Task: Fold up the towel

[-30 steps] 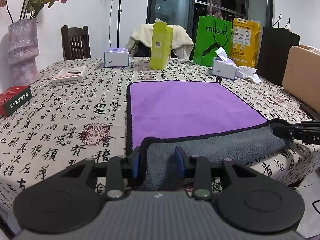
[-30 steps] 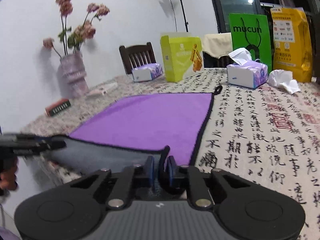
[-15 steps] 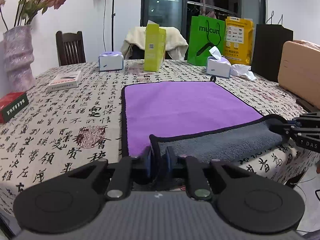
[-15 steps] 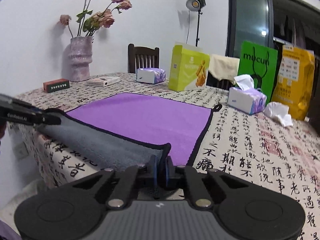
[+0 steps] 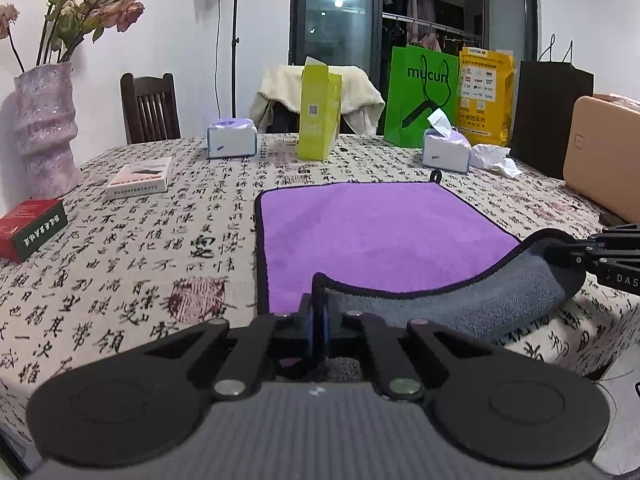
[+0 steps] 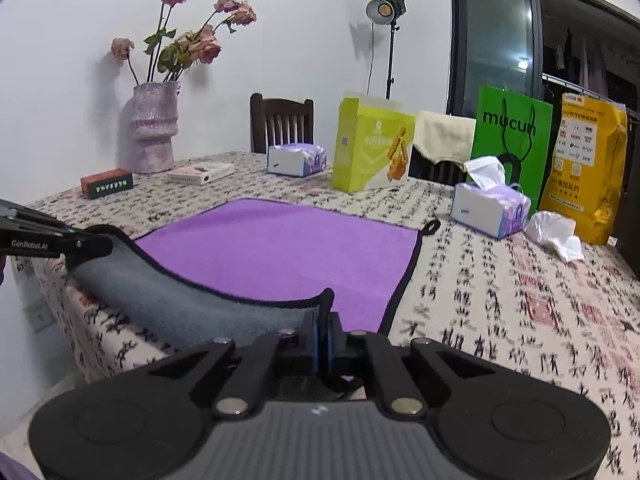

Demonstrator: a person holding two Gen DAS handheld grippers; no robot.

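Observation:
A purple towel (image 5: pixel 372 232) with a grey underside and black trim lies on the patterned tablecloth, also in the right wrist view (image 6: pixel 280 248). My left gripper (image 5: pixel 318 316) is shut on its near left corner, lifted off the table. My right gripper (image 6: pixel 322 332) is shut on its near right corner, also lifted. The near edge hangs between them and shows its grey side (image 5: pixel 480 304). The right gripper shows at the right edge of the left wrist view (image 5: pixel 560 254). The left gripper shows at the left edge of the right wrist view (image 6: pixel 100 242).
Beyond the towel stand two tissue boxes (image 5: pixel 232 142) (image 5: pixel 446 152), a yellow-green carton (image 5: pixel 318 114), green (image 5: pixel 420 96) and yellow bags. A vase (image 5: pixel 46 132), a red box (image 5: pixel 30 228) and a white box (image 5: pixel 140 178) are at left. A tan case (image 5: pixel 604 160) is at right.
Both grippers have risen and lifted the towel's near corners. The left jaws have closed tightly on the corner. The grey underside now shows along the raised near edge.

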